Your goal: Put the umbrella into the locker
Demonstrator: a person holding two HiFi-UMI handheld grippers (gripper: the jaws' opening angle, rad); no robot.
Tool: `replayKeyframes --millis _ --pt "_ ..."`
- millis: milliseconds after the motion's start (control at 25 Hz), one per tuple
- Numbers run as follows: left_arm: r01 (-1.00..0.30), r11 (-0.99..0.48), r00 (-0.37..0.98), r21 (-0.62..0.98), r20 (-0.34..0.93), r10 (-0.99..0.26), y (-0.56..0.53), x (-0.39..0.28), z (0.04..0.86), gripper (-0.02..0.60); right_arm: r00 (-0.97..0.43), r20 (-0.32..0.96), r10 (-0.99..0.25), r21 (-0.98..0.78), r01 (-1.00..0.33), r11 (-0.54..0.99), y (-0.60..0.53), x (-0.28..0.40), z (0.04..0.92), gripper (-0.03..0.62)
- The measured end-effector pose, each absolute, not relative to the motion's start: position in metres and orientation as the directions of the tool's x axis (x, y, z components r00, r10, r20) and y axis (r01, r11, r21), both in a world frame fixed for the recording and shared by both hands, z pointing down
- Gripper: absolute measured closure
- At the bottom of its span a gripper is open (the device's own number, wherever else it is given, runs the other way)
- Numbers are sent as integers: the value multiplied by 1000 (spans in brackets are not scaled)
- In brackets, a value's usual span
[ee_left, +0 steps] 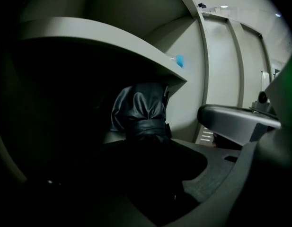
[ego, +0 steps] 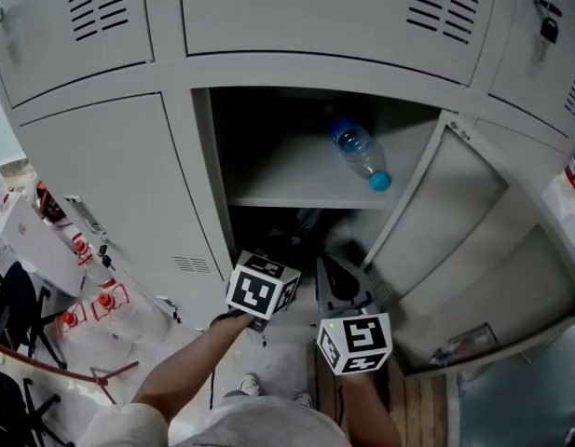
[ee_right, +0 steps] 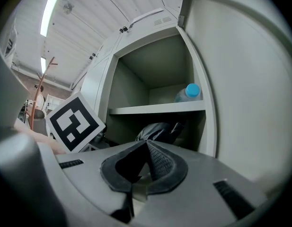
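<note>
Grey locker gaped; under its shelf left tongs clamped the soft-looking umbrella, probably best gripped by its strap; right tongs closed, empty.

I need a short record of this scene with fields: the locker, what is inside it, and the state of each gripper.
locker: grey metal locker, its door swung open to the right
shelf: clear plastic bottle with a blue cap, lying on its side
lower compartment: black folded umbrella, under the shelf
left gripper: jaws apart around the umbrella's near end, seemingly gripping it
right gripper: jaws together, empty, in front of the locker
</note>
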State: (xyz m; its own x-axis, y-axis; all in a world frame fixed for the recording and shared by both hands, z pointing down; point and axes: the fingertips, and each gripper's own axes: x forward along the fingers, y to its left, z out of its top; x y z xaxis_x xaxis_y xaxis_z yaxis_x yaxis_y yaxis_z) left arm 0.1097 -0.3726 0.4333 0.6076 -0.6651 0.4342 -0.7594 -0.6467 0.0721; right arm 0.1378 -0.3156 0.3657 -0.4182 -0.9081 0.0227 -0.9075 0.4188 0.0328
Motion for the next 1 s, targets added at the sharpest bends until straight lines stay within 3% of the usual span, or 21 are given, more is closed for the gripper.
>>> replayKeyframes --millis 1000 --pt "-722 -671 509 -170 527 -681 -430 130 446 330 -397 45 -917 48 -916 399 -319 157 374 591"
